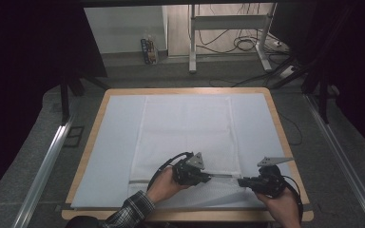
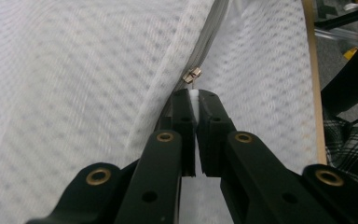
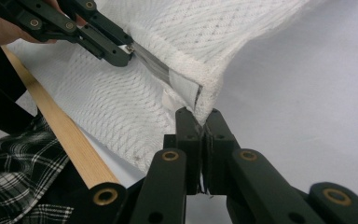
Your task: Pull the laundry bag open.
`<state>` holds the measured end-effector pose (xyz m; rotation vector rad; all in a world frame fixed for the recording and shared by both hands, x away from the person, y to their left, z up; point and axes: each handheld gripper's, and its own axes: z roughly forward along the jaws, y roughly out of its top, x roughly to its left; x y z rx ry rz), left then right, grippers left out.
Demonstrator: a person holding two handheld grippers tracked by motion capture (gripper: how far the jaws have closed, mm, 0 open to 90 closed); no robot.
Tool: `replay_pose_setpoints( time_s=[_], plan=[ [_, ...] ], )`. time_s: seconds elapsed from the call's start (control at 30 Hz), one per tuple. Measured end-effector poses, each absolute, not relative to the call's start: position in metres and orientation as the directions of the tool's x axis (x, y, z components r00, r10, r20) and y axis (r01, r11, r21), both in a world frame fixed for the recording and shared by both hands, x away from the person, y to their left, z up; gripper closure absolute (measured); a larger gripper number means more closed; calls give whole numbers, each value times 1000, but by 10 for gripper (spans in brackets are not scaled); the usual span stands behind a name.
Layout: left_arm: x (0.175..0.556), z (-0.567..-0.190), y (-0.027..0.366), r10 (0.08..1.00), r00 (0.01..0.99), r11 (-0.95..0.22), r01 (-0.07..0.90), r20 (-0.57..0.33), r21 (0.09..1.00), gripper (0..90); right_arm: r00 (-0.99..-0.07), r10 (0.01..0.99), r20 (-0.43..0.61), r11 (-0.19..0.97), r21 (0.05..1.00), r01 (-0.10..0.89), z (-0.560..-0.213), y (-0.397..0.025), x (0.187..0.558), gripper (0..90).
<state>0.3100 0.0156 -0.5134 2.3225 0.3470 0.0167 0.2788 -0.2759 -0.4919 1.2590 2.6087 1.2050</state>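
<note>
Two grippers, left gripper [image 2: 195, 100] clamped on one zipper pull [image 2: 194, 93], right gripper [image 3: 203, 122] pinching one mesh bag [image 1: 185, 128]

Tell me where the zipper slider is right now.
In the left gripper view, the zipper slider sits just beyond the left gripper, on the mesh bag.

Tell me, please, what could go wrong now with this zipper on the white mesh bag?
1. The left hand-held gripper pinches only the thin zipper pull tab, so it may slip out.
2. The right hand-held gripper clamps just the corner of the mesh bag; a strong pull might free it.
3. Loose mesh beside the slider could jam.
</note>
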Motion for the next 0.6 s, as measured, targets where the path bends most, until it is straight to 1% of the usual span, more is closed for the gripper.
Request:
replay_pose_setpoints(
  time_s=[0.13,0.43,0.5,0.6],
  plan=[
    [311,-515,21,263,958,-654,262,-112,710,871,-676,671,306,379,642,667,-492,-278,279,859],
    [309,-514,24,256,960,-654,255,-109,712,871,-679,666,309,381,641,666,-492,-276,279,859],
    [308,-514,25,263,960,-663,254,-97,705,871,-680,666,306,385,640,665,-492,-276,279,859],
    [308,-516,30,274,956,-659,266,-105,704,871,-677,671,302,382,642,665,-493,-277,279,859]
  ],
)
